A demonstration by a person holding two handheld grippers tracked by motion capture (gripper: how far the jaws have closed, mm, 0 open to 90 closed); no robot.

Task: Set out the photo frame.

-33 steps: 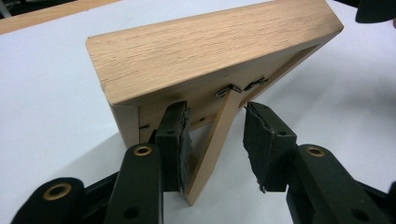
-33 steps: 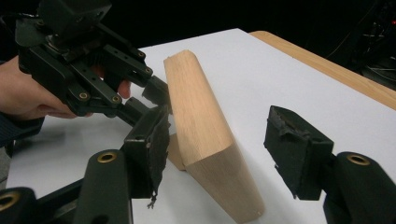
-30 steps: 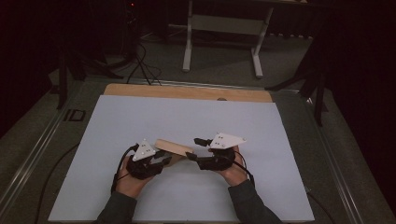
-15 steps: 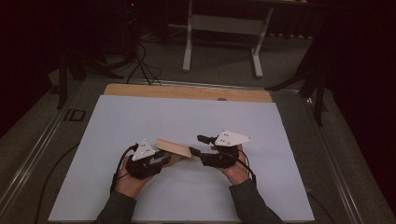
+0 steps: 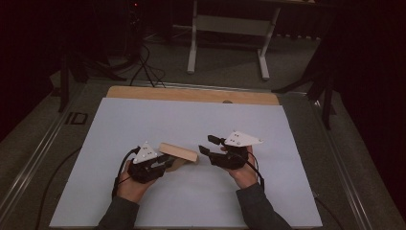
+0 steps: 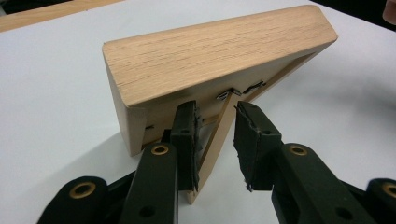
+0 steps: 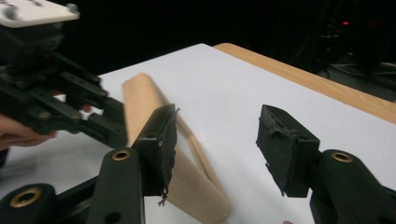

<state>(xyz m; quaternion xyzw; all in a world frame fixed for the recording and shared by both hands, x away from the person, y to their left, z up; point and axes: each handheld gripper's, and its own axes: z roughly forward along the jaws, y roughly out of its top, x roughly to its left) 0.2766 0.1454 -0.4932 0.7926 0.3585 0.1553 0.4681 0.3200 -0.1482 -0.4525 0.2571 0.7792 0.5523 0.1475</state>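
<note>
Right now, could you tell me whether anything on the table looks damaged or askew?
The wooden picture frame stands tilted back on its easel strut, which the left tongs straddle. The black pads on the right tongs look frayed and torn at the edges. Nothing is spilled.

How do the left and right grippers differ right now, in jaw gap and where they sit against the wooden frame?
The left gripper has a narrow gap, its jaws either side of the stand leg behind the wooden frame; they have just been closing. The right gripper stands wider, nothing between its jaws, apart from the frame's end. The left sits at the frame's back; the right faces its end. Both have black jaws and a grey plate on top.
</note>
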